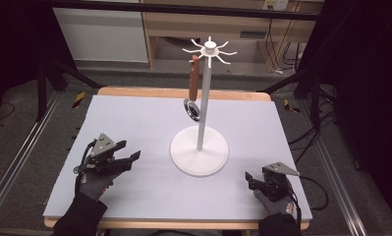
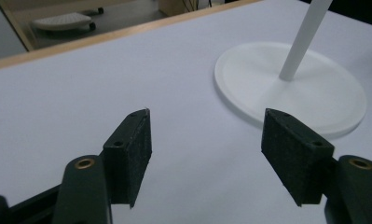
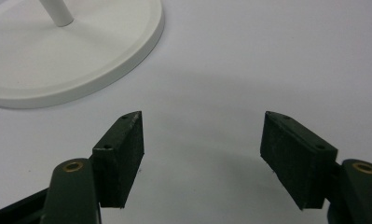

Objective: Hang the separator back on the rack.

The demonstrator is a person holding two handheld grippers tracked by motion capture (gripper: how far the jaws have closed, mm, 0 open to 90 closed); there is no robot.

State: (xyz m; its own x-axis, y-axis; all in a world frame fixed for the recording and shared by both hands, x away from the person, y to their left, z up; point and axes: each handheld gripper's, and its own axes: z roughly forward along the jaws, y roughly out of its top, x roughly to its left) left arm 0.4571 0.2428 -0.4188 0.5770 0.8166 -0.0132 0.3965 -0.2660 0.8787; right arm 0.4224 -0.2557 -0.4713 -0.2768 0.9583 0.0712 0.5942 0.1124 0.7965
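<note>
Your left gripper (image 1: 134, 158) rests low over the surface (image 1: 134, 123) near its left edge, jaws apart with nothing between them. Its own view shows the gripper (image 2: 206, 135) aimed past bare surface (image 2: 81, 93) at the stand's round base (image 2: 314, 107).

Your right gripper (image 1: 249, 178) sits near the front right corner, jaws likewise apart and empty. In its own view the gripper (image 3: 202, 135) faces open surface (image 3: 267, 56), with the base (image 3: 104, 51) off to the upper left.

The stand (image 1: 202, 123) is upright at the middle of the surface, between your two grippers and apart from both. A spoon (image 1: 194, 93) hangs from one of its top hooks, brown handle up. Its bowl hangs just beside the pole, perhaps touching; the high view is too coarse to tell.
</note>
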